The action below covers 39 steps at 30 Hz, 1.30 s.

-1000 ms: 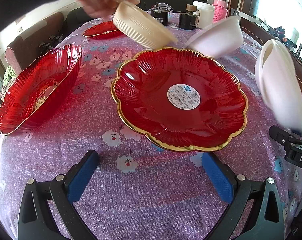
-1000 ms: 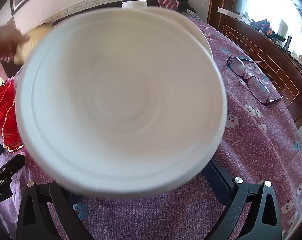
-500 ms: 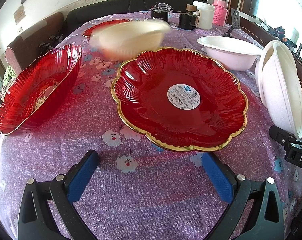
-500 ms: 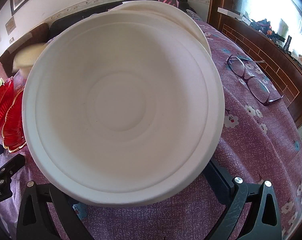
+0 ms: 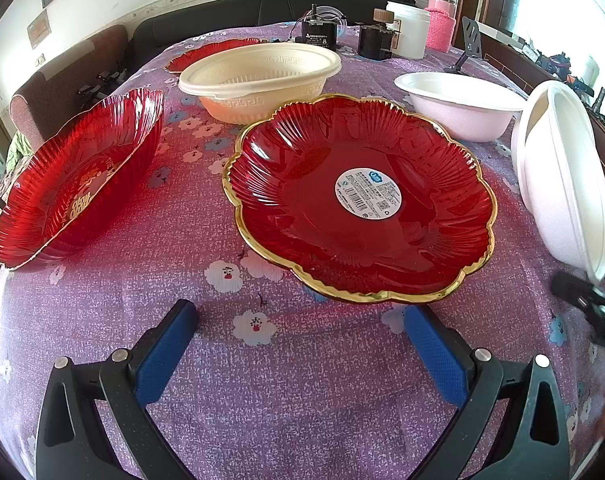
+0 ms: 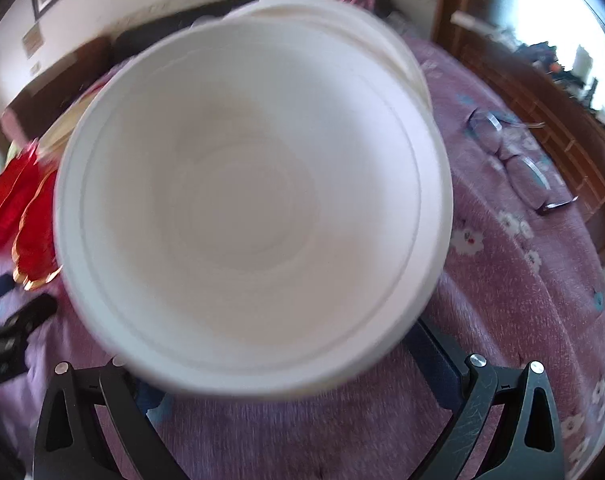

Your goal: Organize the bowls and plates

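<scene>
On table: three red plates (image 5: 358,196), three bowls (image 5: 258,80).

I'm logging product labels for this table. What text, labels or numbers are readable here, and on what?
Round white sticker on the gold-rimmed red plate: barcode and print, too small to read.
Gold lettering inside the tilted red plate: unreadable at this angle.
White label on the black box: too small.
Right wrist view: blurred, nothing readable.
</scene>
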Motion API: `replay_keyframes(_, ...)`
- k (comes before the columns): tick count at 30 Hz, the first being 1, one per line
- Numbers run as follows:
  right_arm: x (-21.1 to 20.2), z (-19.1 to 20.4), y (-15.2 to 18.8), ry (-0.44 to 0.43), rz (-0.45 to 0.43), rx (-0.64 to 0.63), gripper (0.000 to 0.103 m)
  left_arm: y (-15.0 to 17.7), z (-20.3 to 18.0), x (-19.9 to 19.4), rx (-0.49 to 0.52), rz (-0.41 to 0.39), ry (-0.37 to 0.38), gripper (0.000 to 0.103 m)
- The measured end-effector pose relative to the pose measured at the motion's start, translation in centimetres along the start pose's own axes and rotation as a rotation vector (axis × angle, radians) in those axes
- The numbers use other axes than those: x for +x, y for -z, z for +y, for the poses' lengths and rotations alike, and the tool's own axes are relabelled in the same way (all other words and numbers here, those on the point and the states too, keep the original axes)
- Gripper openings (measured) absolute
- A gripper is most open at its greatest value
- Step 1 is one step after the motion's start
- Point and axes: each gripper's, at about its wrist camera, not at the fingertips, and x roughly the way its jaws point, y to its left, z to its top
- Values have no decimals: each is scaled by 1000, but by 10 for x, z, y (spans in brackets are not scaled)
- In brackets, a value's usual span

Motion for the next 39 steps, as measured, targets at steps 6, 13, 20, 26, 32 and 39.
replay_keyframes(6, -39, -23, 53, -149, -50, 35, 102, 0, 0, 0, 0, 0, 0, 103)
replay_keyframes(13, -130, -14, 95, -248, -399, -37, 83, 0, 0, 0, 0, 0, 0, 103)
replay_keyframes(20, -153, 26, 91, -329, -550, -147, 95, 0, 0, 0, 1, 0, 0, 103)
replay_keyframes(26, -147, 40, 92, -346, -503, -116, 95, -1, 0, -2, 63, 41, 33, 103)
replay_keyframes(32, -150, 34, 90, -350, -462, -98, 95, 12, 11, -42, 95, -13, 63, 103)
replay_keyframes(39, -134, 47, 78, -438, -370, -78, 80, 39, 42, -79, 81, -67, 183, 103)
